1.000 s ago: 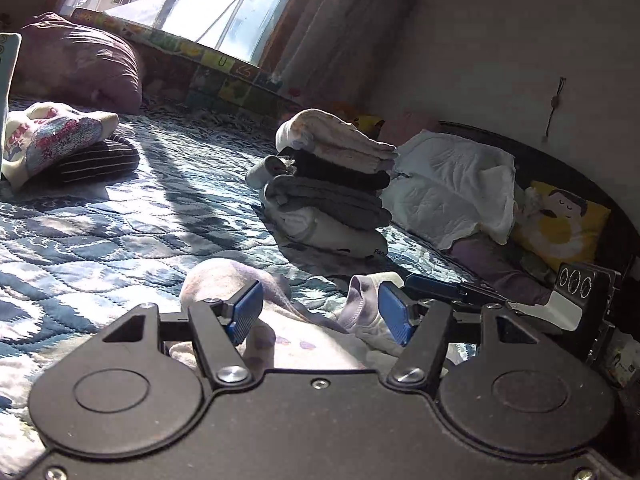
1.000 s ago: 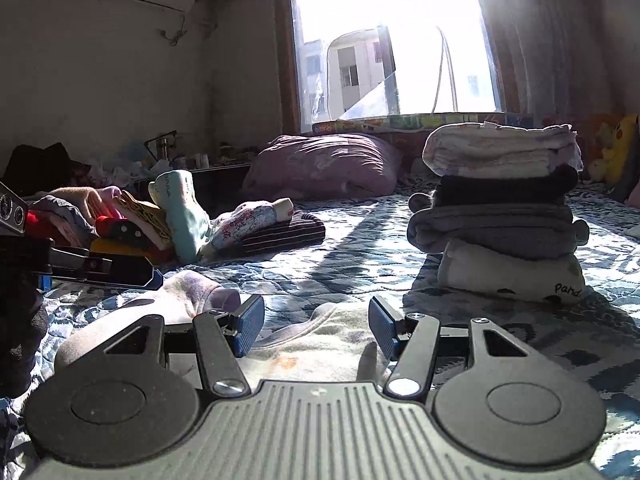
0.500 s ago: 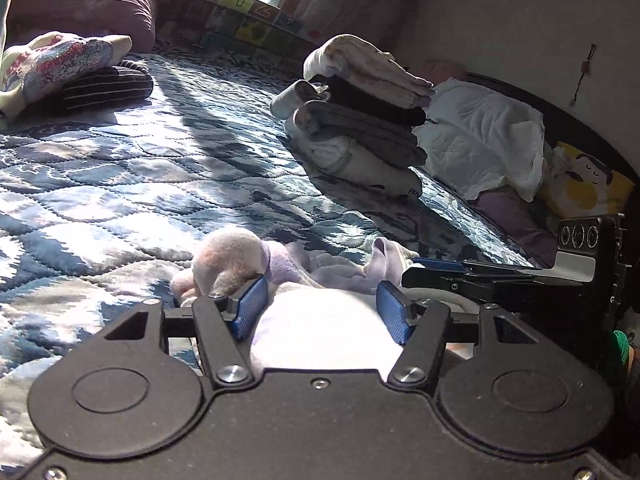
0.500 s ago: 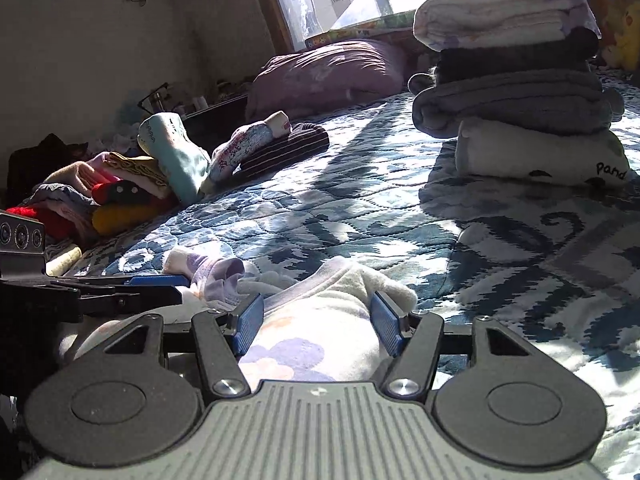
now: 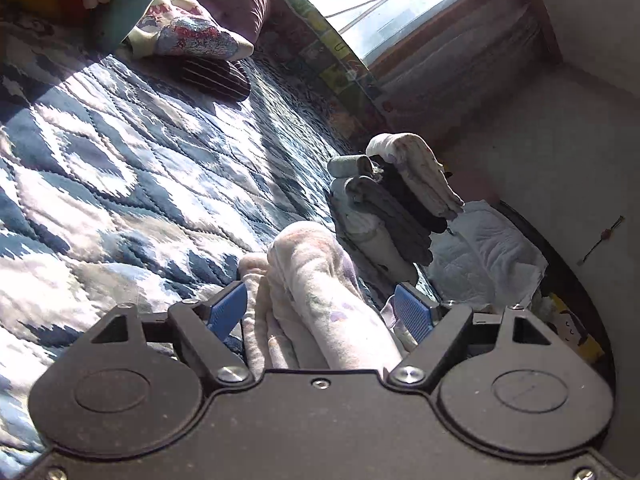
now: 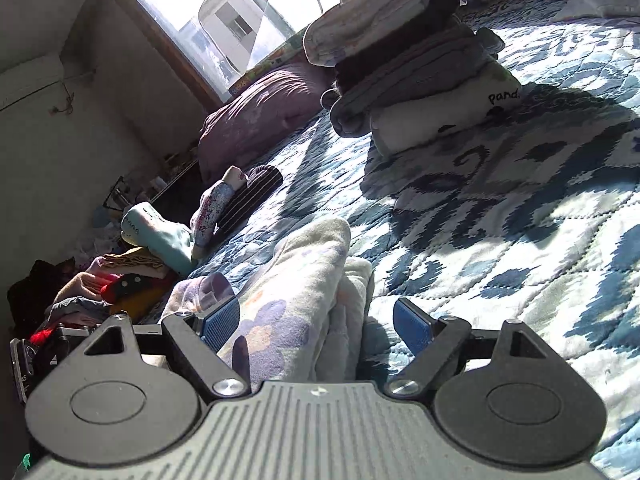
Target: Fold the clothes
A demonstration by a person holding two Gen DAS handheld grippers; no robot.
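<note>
In the left wrist view, the left gripper (image 5: 320, 312) is seen with its blue pads (image 5: 224, 312) spread wide. A pale fleece garment (image 5: 316, 280) with faint purple flower prints is bunched between them; it lies against the left pad, while the right pad stands clear of it. The garment rests on the blue-and-white quilted bed (image 5: 120, 184). Beyond it, a stack of folded clothes (image 5: 396, 200) is seen on the quilt, and just beside the stack a white padded cloth (image 5: 492, 252) is spread. Farther off, a striped dark garment (image 5: 212, 76) lies under a patterned bundle (image 5: 192, 36).

In the right wrist view, the right gripper (image 6: 316, 322) is likewise held apart, nothing being clamped. The same fleece garment (image 6: 304, 280) is heaped between the pads, nearer the left one; a gap is left on the right side. The stack of folded clothes (image 6: 408, 64) stands well beyond on the bed (image 6: 520, 208), its bottom piece printed "pand.". A purple pillow (image 6: 264, 108) lies below the window (image 6: 256, 12), and a pile of unfolded clothes (image 6: 112, 280) is seen at the left.
</note>
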